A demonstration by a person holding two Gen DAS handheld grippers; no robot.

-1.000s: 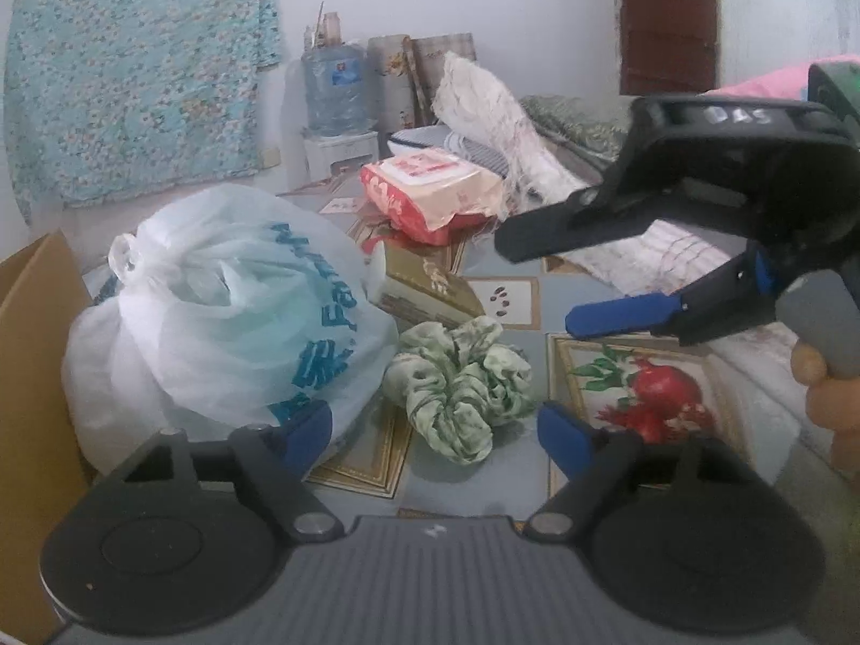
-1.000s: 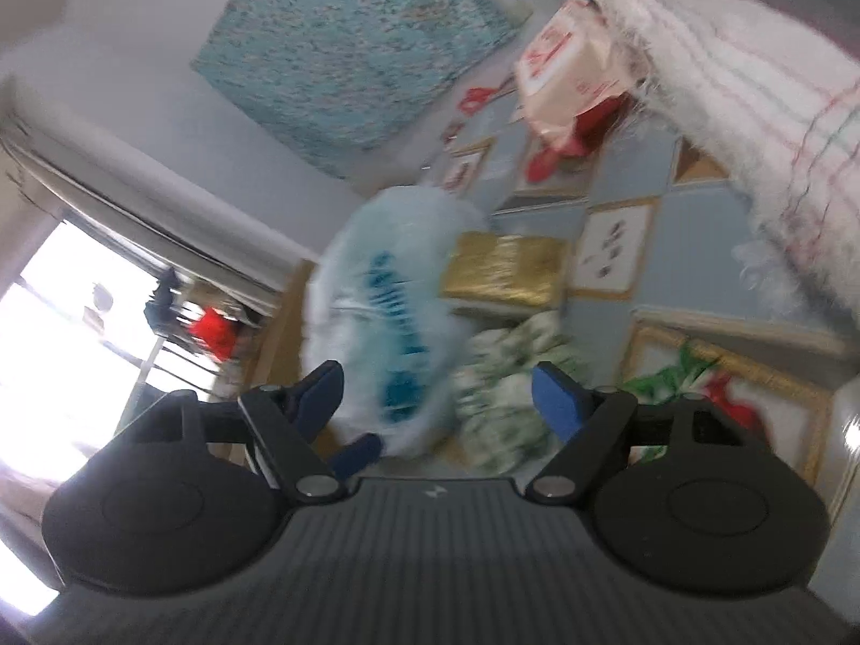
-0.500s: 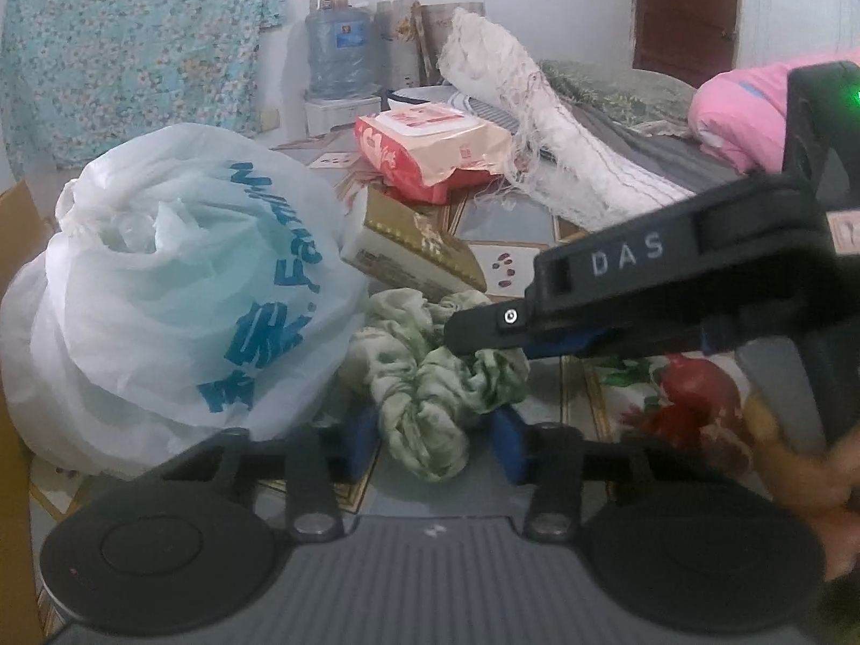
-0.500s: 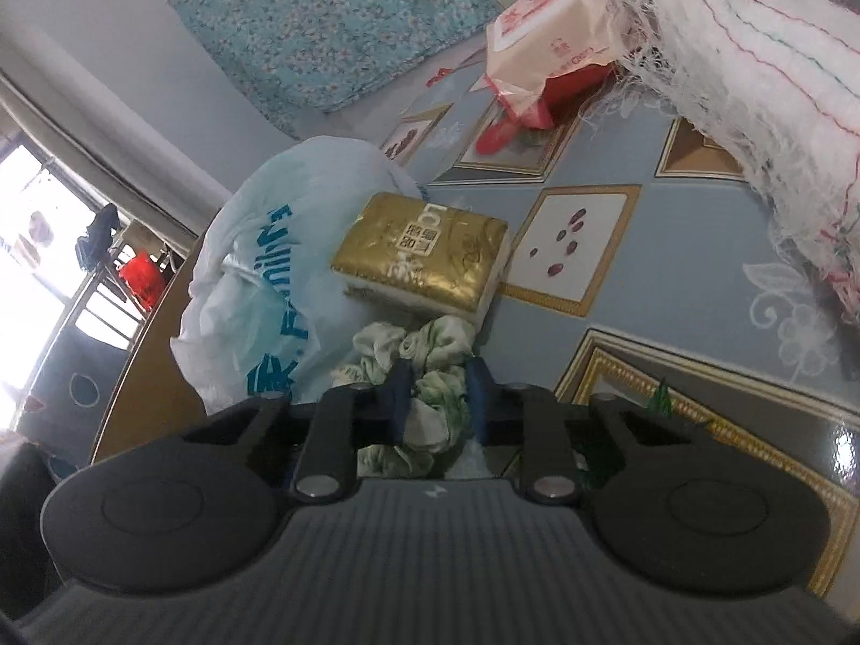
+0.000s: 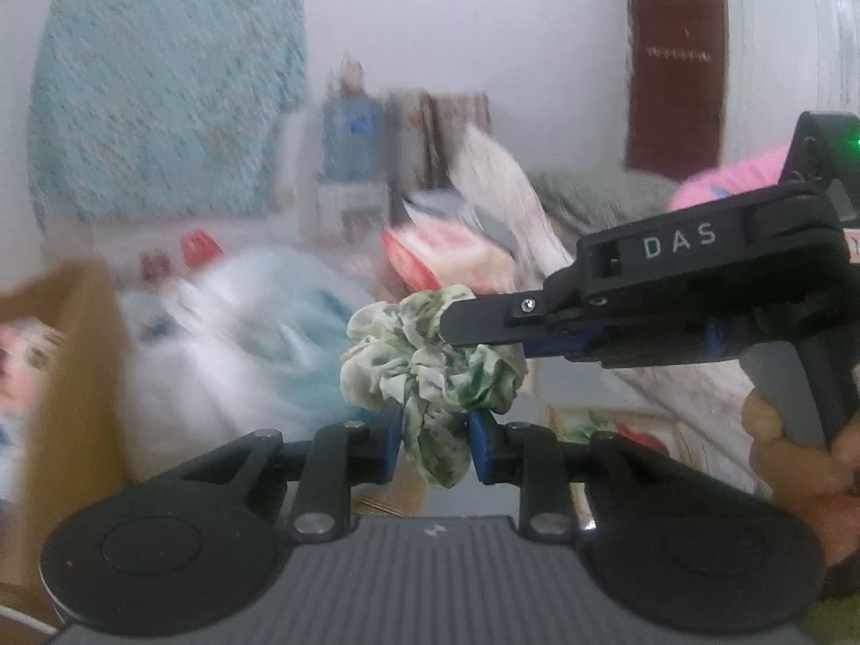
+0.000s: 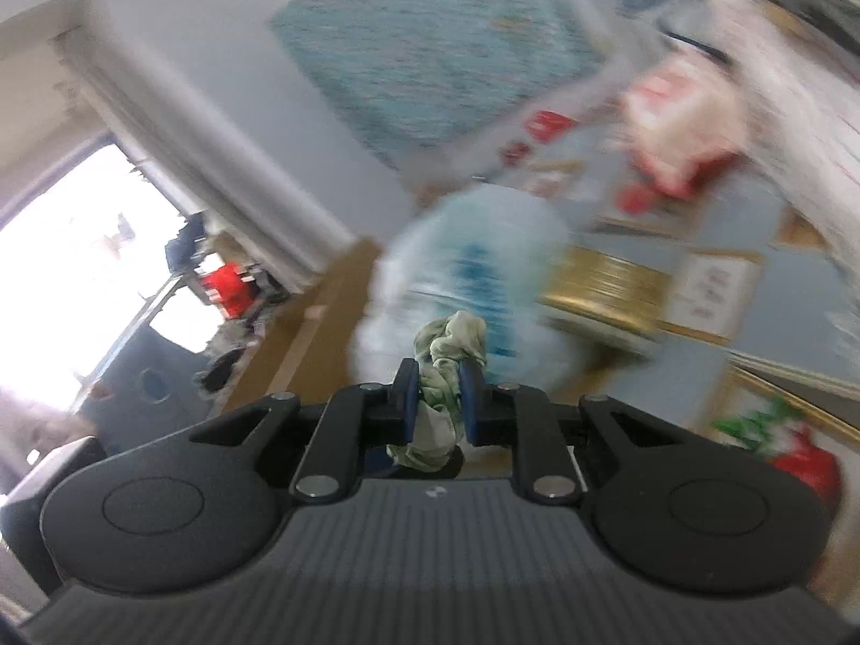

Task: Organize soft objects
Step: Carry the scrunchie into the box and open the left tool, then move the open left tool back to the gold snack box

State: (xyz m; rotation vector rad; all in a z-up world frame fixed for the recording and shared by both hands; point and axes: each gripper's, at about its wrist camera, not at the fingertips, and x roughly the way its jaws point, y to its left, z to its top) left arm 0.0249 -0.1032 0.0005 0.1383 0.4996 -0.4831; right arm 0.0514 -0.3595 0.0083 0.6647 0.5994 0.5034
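Left gripper (image 5: 432,438): jaws closing, with the lower fold of the green scrunchie (image 5: 430,360) squeezed between the blue pads (image 5: 391,432). The scrunchie sits at centre frame in the left wrist view, clear of the floor and in front of the blurred white plastic bag (image 5: 236,355).

Right gripper (image 6: 435,395): jaws clenched on the same scrunchie (image 6: 449,355), fabric bunched between its pads and hanging out below them at lower centre of the right wrist view. In the left wrist view this gripper (image 5: 462,325) enters from the right edge, its black finger lying across the upper right of the scrunchie; a hand (image 5: 795,462) grips its handle at lower right.

Surroundings, heavily blurred: cardboard box (image 5: 70,376) at left edge; red-and-white packet (image 5: 446,255) behind the scrunchie; gold box (image 6: 602,285) right of the bag; teal floral cloth (image 5: 166,123) on the wall, upper left.
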